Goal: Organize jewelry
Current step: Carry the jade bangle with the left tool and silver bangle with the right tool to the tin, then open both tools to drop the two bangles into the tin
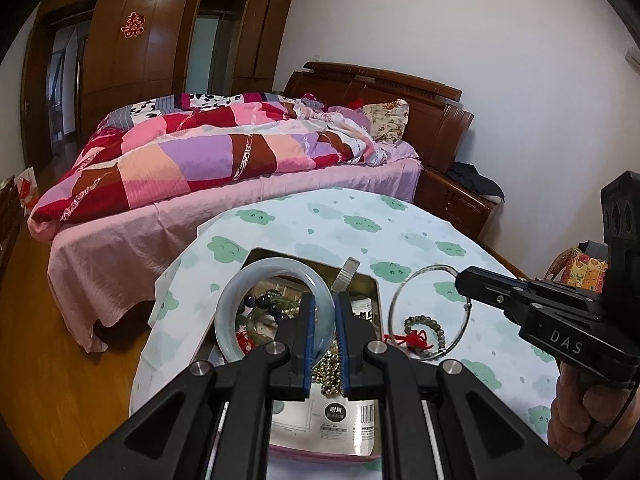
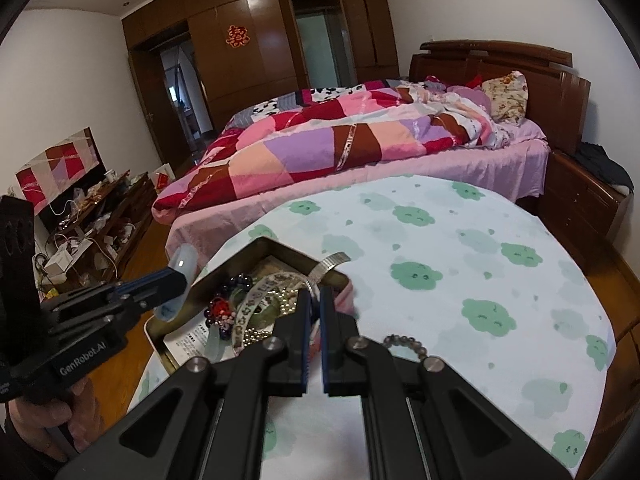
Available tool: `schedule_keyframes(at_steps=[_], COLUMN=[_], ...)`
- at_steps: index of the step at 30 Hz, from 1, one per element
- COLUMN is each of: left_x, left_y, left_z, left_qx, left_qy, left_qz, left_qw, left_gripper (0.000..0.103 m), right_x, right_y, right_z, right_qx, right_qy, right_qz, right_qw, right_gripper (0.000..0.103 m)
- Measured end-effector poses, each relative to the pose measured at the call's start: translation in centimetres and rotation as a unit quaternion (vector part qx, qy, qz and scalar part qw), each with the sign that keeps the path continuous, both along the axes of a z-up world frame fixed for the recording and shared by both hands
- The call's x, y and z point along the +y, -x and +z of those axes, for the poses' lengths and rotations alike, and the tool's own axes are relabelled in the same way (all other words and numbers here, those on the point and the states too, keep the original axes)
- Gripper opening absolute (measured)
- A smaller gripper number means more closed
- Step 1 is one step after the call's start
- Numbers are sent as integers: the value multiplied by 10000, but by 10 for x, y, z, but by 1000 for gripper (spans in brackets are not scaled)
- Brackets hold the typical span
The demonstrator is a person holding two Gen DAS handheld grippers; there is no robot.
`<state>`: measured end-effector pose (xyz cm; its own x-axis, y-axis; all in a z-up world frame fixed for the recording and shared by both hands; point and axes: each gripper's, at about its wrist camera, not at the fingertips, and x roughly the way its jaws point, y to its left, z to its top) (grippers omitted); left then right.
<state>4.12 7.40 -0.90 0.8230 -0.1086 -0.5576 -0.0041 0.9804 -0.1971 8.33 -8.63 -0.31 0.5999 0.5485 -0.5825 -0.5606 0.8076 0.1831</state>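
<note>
The left gripper (image 1: 325, 312), low centre of its view, pinches the pale translucent jade bangle (image 1: 240, 300) by its rim above the open metal tin (image 1: 362, 280) of beads and chains. Lowering it flat should keep it off the tin's walls. Right of it, the right gripper (image 1: 460, 278) nips the thin silver wire bangle (image 1: 428, 312), hanging over the cloud-print tablecloth (image 1: 420, 220). That cloth is bare at upper right; its left edge drops away just beside the tin.

The tin (image 2: 256, 246) crowds the lower left of the right wrist view, packed with beads and bangles. To its right the cloud-print cloth (image 2: 500, 264) lies bare and passable; the bed (image 2: 360, 168) blocks beyond.
</note>
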Motion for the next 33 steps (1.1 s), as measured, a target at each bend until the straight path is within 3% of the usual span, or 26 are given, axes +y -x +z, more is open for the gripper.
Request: schedule_keyframes(at_steps=[33], left_x=[4], left_y=[-21], left_z=[-46], left_qx=[602], left_qy=[-21], left_qz=[-140], left_qw=[9981], left_gripper=[9], right_x=[59], right_y=[0], right_z=[-43], right_qx=[336], right_qy=[516], right_qz=[491], right_qw=[9969], right_gripper=[6])
